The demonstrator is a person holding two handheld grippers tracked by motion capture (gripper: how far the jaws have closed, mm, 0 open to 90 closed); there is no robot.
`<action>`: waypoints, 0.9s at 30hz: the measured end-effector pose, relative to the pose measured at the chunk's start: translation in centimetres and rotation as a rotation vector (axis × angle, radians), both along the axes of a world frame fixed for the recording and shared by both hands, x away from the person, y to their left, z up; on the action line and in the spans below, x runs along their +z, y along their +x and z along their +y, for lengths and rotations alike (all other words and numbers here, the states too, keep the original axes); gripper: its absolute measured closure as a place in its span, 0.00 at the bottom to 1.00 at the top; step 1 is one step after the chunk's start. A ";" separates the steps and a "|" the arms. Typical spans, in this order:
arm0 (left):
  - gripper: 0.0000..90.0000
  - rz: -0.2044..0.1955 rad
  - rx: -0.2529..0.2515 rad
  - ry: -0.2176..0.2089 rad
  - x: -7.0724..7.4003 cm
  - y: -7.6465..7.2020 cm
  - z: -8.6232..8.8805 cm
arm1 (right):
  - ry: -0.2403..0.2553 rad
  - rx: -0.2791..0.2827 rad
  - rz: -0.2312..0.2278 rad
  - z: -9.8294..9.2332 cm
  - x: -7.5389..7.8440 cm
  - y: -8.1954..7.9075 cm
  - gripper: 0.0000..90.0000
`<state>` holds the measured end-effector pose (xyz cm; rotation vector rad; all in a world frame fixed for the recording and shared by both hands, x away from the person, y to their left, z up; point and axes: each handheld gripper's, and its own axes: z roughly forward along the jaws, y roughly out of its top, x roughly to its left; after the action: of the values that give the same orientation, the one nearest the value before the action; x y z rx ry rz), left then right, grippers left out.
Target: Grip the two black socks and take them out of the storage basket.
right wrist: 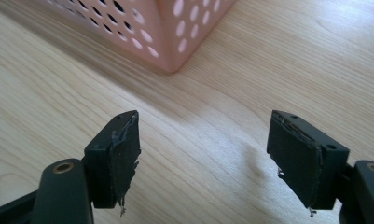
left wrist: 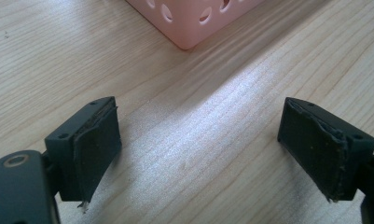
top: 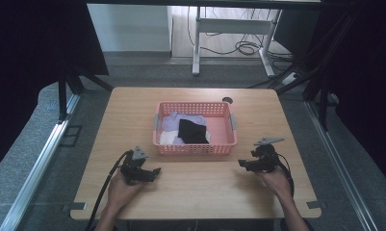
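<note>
A pale wooden worktop [top: 133,120] on grey floor [top: 46,125] carries a pink basket [top: 195,148]; left gripper [top: 152,172] and right gripper [top: 242,164] fingers gape wide, holding nothing.

Two black hand-held tools, left tool [top: 154,172], right tool [top: 240,164], each with a grey three-cornered plate, black trailing cable, frayed dark pads [left wrist: 97,154], small screw holes, bare forearms

Wooden desk [top: 195,187], pale grain, with a dark round hole [top: 227,100] near its far edge. Grey floor [top: 147,72] around it. Beyond, a white table frame [top: 231,26] stands over a tangle of black cables [top: 246,47]. Dark curtains [top: 32,53] hang at both sides.
</note>
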<state>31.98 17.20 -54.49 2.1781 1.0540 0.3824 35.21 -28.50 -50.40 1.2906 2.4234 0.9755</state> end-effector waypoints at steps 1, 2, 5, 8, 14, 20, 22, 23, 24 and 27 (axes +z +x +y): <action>0.14 0.000 0.000 0.000 0.0 0.0 0.0 | 0.008 0.005 0.000 0.1 0.2 0.0 0.29; 0.14 0.000 0.000 0.000 0.0 0.0 0.0 | 0.003 0.009 -0.009 0.1 0.3 0.0 0.29; 0.14 0.000 0.001 0.000 0.0 0.0 0.0 | 0.006 0.020 -0.009 0.3 0.9 -0.1 0.29; 0.14 0.000 0.001 -0.001 0.0 0.0 0.0 | 0.013 0.040 0.004 0.5 1.3 0.0 0.28; 0.14 0.002 -0.002 0.003 0.0 0.0 0.0 | 0.017 0.062 0.006 1.0 2.1 0.0 0.27; 0.14 0.002 -0.003 0.003 0.0 0.0 0.0 | 0.021 0.067 -0.003 1.2 3.1 0.1 0.25; 0.14 0.002 -0.002 0.003 0.0 0.0 0.0 | 0.023 0.068 -0.010 1.3 3.4 0.2 0.24; 0.14 0.002 -0.002 0.003 0.0 0.0 0.0 | 0.023 0.068 -0.010 1.3 3.4 0.2 0.24; 0.14 0.002 -0.003 0.003 0.0 0.0 0.0 | 0.025 0.075 -0.013 1.4 3.8 0.2 0.22; 0.14 0.001 -0.003 0.004 0.0 0.0 0.0 | 0.031 0.083 -0.023 1.6 4.6 0.3 0.19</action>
<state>31.98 17.22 -54.47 2.1834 1.0514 0.3817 35.51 -26.93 -45.83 1.1907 2.4713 1.0481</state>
